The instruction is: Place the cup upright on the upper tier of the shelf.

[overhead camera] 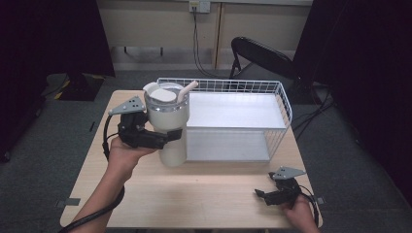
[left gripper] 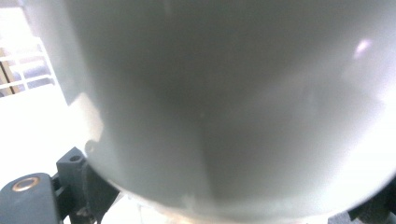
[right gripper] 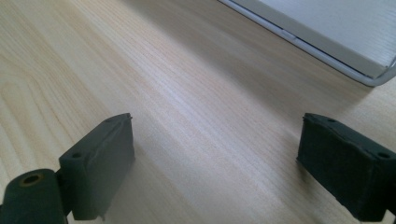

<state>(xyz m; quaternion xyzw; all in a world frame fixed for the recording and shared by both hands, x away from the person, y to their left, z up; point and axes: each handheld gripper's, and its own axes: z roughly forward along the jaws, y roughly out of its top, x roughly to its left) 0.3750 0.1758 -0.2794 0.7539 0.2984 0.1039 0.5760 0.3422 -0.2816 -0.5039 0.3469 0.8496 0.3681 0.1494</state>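
A tall white tumbler (overhead camera: 167, 128) with a clear lid and a pale straw stands upright at the front left corner of the wire basket (overhead camera: 284, 104). My left gripper (overhead camera: 171, 134) is shut on its body about halfway up. In the left gripper view the tumbler's wall (left gripper: 233, 102) sits right against the camera, between the jaws of my left gripper (left gripper: 201, 207). Whether its base touches the table I cannot tell. My right gripper (overhead camera: 262, 195) rests low at the table's front right, open and holding nothing. In its own view, bare wood lies between the jaws of my right gripper (right gripper: 215, 158).
The white wire basket has a flat white floor (overhead camera: 233, 111) and takes up the back right of the wooden table (overhead camera: 194, 194). Its front edge (right gripper: 327, 46) lies just ahead of my right gripper. A black folding chair (overhead camera: 262, 56) stands behind the table.
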